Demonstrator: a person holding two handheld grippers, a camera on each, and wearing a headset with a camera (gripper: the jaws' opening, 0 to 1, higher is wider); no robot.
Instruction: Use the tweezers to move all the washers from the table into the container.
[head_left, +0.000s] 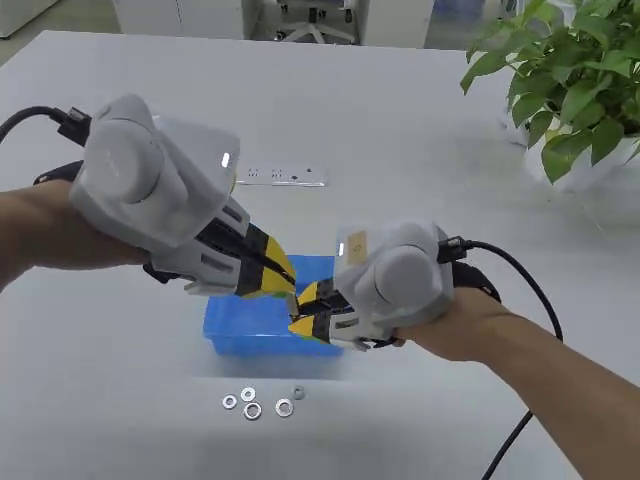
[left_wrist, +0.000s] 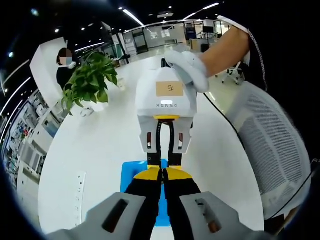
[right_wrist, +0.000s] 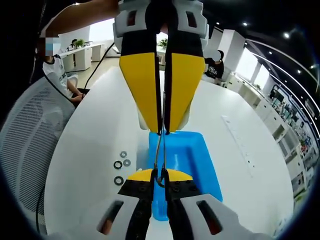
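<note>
On the table (head_left: 420, 130) the washers (head_left: 254, 403) lie just before the container (head_left: 240, 326) — plant (head_left: 570, 90) behind, right.

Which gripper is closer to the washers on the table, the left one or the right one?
Right. The right gripper is at the near edge of the container, just beyond the washers; the left gripper is higher, over the container. Both pinch the tweezers.

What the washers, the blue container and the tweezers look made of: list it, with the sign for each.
The washers: metal, probably steel; thin silvery rings with a bright glint.
The container: likely moulded plastic; even saturated blue, rounded rim, soft sheen.
The tweezers: probably metal; two thin grey blades, too slender to judge the finish.
</note>
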